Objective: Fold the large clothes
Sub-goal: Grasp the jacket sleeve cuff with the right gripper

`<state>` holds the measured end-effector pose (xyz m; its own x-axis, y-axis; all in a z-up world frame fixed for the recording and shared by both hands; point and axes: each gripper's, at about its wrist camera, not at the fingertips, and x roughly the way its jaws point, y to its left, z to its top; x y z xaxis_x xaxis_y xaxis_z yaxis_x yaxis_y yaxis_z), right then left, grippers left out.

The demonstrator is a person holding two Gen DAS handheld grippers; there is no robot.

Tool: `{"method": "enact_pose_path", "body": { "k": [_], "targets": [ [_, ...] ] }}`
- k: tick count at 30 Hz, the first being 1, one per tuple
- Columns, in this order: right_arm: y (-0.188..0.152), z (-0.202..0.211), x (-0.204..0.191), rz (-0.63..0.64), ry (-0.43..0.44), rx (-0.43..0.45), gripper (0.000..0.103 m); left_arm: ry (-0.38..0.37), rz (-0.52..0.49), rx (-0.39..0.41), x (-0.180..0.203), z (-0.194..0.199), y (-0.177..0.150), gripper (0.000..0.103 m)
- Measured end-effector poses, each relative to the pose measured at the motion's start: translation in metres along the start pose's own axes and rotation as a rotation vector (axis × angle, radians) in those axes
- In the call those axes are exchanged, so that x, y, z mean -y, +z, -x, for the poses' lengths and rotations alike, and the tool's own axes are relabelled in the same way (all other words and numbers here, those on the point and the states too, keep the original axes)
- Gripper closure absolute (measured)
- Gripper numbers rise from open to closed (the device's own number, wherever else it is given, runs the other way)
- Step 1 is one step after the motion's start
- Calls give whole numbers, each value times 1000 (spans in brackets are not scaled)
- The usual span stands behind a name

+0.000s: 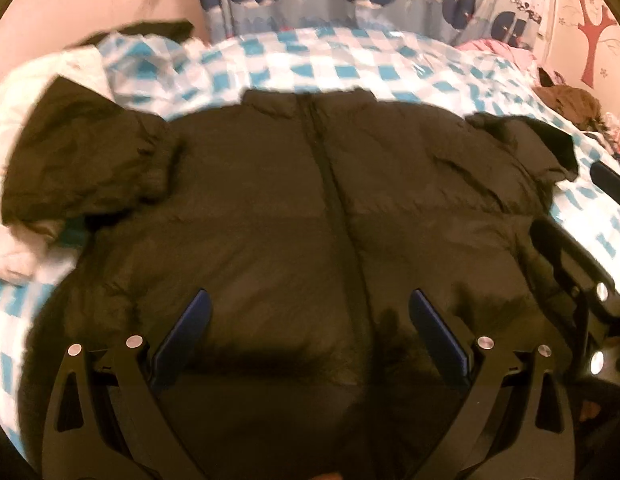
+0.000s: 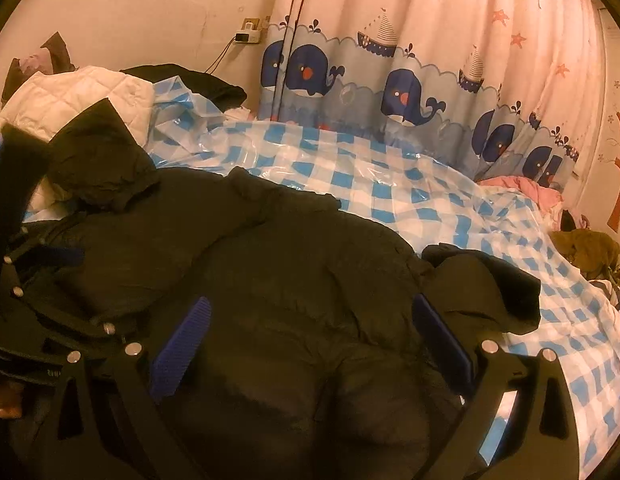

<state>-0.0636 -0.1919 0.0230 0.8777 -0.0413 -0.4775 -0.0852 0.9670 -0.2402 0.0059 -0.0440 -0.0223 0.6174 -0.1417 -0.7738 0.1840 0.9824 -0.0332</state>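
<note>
Above jacket point(image 1: 310, 208), fingers point(image 1: 191, 328) spread (both grippers)

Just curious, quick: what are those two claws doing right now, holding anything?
Left gripper: open, holding nothing, above the black jacket.
Right gripper: open, holding nothing.

I am working in a home bedroom, by the look of it a child's; a bed covered with a blue-and-white checked sheet point(image 2: 390, 196) fills both views, with a white quilt point(image 2: 77, 96) bunched at one end. Behind the bed hangs a curtain point(image 2: 390, 80) printed with whales, sailing boats and starfish; a red tree decal point(image 1: 594, 36) is stuck on the wall beside it; a charger sits in a wall socket point(image 2: 249, 30), and loose pink clothes point(image 2: 518, 188) lie at the bed's far edge.
</note>
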Motion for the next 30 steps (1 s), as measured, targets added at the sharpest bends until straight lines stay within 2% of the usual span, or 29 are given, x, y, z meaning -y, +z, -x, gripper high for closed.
{"method": "enact_pose_path", "body": {
  "k": [2,6,10,17,30],
  "targets": [
    [-3,-3,2,-9,8,0,6,-30,9,12,-2,1,-1,8],
    [0,-1,1,-16,3,2,6,-15,20,77,-5,11,1,8],
    [-2,-1,5,-5,12,-1,6,-22,64,76,-10,12,1,8],
    [-7,1,-1,17,6,-14,6,46,47,130,-11,21,4,8],
    [-8,3,-5,24,9,-33,6,68,43,133,-13,21,6,8]
  ]
}}
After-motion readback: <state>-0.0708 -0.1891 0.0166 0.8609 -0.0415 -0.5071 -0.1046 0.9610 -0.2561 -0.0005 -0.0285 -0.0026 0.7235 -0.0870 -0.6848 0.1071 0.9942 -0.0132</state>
